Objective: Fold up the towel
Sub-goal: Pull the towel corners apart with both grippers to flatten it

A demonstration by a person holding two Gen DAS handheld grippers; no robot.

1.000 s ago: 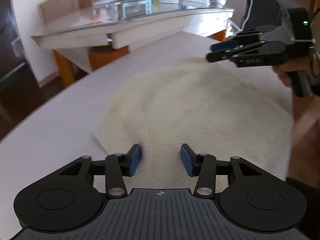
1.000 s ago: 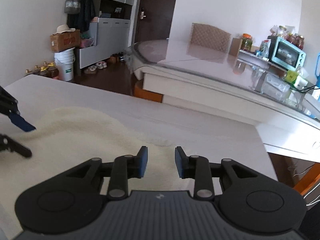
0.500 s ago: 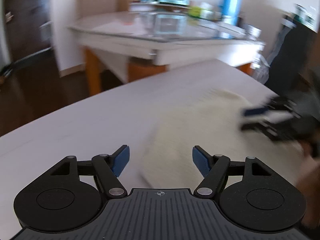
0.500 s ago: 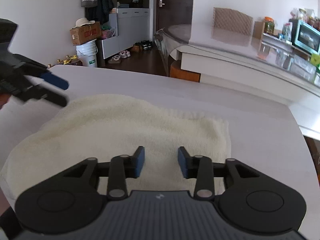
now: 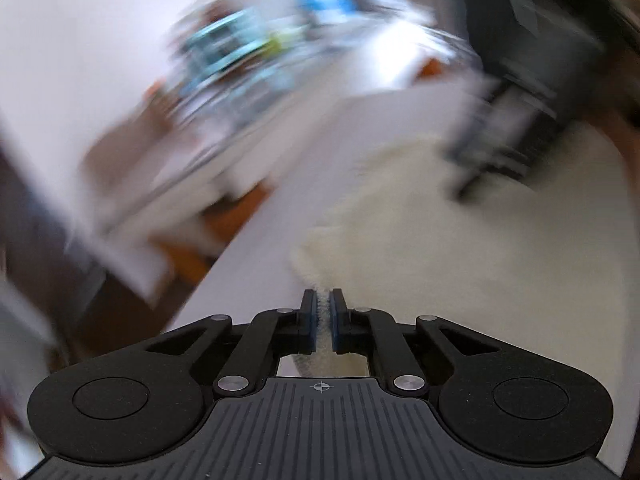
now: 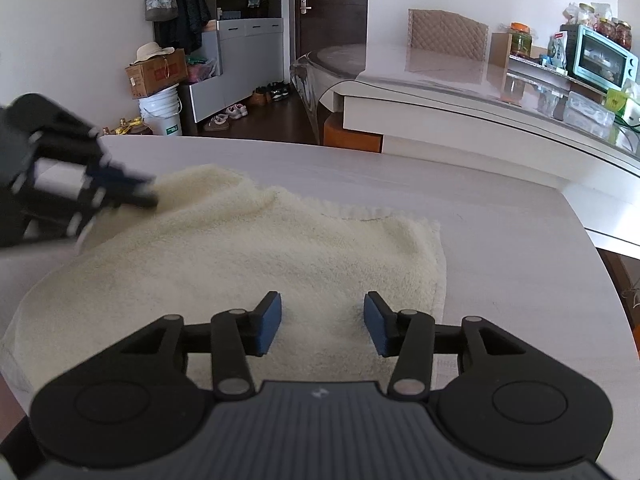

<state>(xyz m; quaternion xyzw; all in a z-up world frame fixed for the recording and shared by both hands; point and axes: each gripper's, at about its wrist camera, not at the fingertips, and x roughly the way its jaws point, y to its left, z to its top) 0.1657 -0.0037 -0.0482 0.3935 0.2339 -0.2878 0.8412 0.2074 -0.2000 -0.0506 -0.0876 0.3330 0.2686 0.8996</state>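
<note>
Nearest in the left wrist view, the left tongs (image 5: 324, 314) are clenched on the towel (image 5: 480, 248): a thin ridge of cream pile stands pinched between the two blue pads (image 5: 309, 320), at the towel's corner close to the near-left edge of the bench (image 5: 256, 264). Everything past the pads in that view is smeared by blur; the right tongs (image 5: 492, 160) show only as a dark streak over the far part of the cloth.

In the right wrist view, the right tongs (image 6: 322, 322) are released, and their jaws have just been opening; they hover over the near edge of the towel (image 6: 280, 256) with cloth showing in the gap below, the pads (image 6: 269, 322) not pressing on it. The towel lies spread on the white bench (image 6: 500, 240), rumpled along its far side. At its far left corner the left tongs (image 6: 136, 192), blurred, meet the cloth.

Beyond the bench stand a glass-topped table (image 6: 460, 76), a teal toaster oven (image 6: 600, 58), a white bucket (image 6: 162, 114) and a dark door (image 6: 330, 12).
</note>
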